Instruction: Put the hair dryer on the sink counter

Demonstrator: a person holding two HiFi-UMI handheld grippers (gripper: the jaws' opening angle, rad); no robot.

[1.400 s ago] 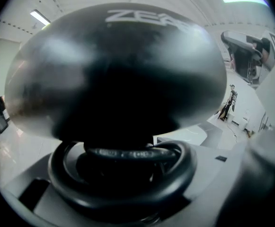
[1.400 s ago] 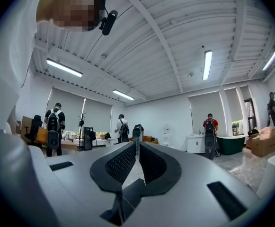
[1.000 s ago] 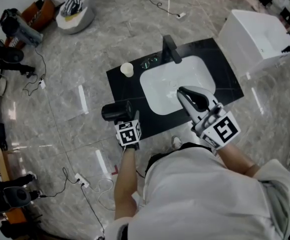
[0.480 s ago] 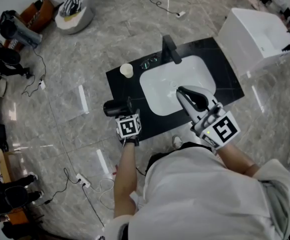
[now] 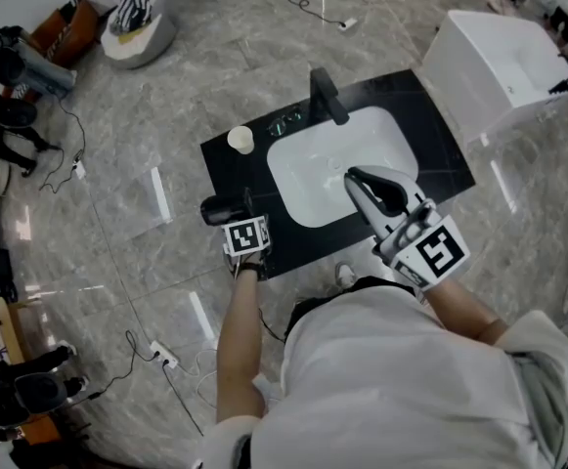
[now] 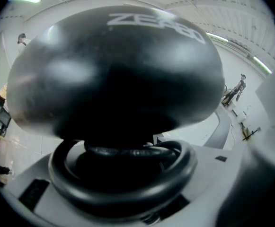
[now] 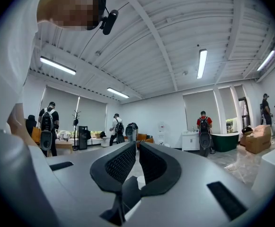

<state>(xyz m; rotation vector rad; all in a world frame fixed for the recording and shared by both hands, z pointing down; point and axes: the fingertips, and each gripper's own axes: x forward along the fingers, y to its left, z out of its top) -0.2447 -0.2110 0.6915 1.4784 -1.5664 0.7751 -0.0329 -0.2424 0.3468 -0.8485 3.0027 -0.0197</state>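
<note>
My left tongs [image 5: 235,217] are clamped on the hair dryer [image 5: 215,209], with the jaws standing wide around it. In the left gripper view its round black body fills almost the whole picture, and a black loop [image 6: 123,174] shows under it. The dryer is at the front left corner of the bench [image 5: 430,135], lying about level, with its barrel towards the left edge. I cannot tell whether it touches the surface already.

For this step I would go down slowly and aim for the bare black strip between the left edge and the sink basin [image 5: 323,179]. The barrel seems to reach close to the left edge, so I would shift it a little inward before I let go. The body is round and may roll, so I would open the jaws only when its weight rests on the bench.

My right tongs [image 5: 360,182] are closed on nothing, over the front of the basin and well apart from the dryer; they can wait there.

Further back, a cup [image 5: 240,139] stands near the rear left corner and the faucet [image 5: 327,96] stands behind the basin. I would keep the dryer clear of the cup.
</note>
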